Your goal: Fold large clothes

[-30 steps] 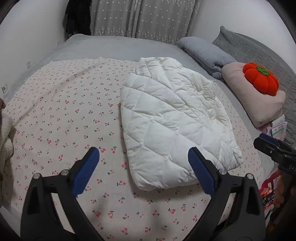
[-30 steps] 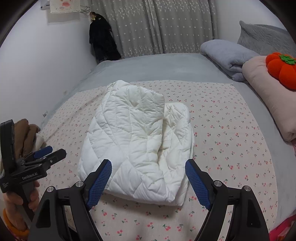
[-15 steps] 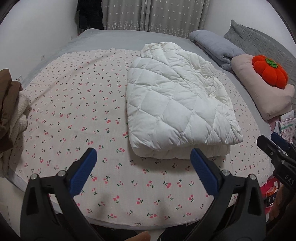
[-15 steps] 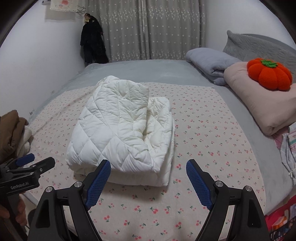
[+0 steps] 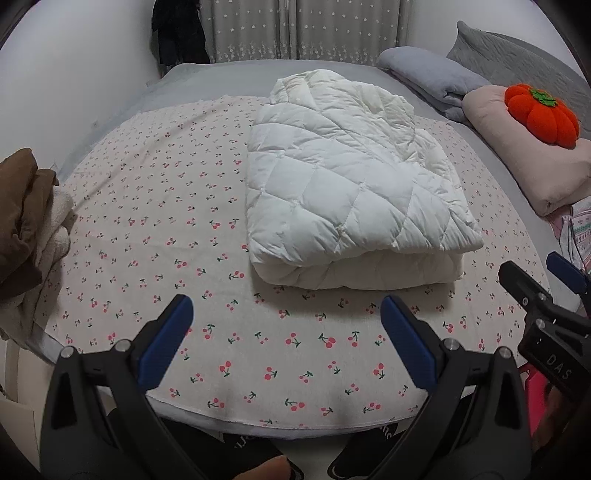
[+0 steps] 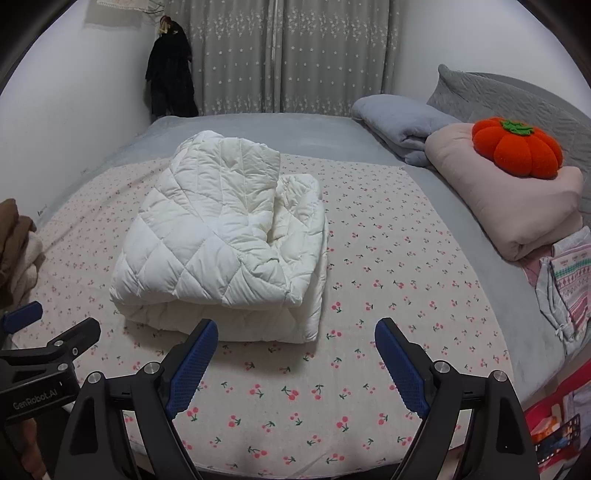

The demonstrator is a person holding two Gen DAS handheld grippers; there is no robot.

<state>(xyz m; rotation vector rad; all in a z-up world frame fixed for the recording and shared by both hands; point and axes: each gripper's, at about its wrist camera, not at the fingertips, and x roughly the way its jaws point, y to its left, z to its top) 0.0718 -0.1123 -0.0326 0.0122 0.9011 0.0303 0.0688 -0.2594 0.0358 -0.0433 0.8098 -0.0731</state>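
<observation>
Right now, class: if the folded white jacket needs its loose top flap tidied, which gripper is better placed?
Probably right: the right gripper faces the white jacket flap's open side; the left gripper faces the closed fold.

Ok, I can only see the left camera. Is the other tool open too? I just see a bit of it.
Observer: Yes. The right tool is wide open and empty, over the cherry sheet, just in front of the folded white coat.
Operator: What's above the black clothes? My picture cuts them off.
Observer: The black clothes hang in the corner beside the curtain, and a pale cloth hangs on the wall up and left of them.
</observation>
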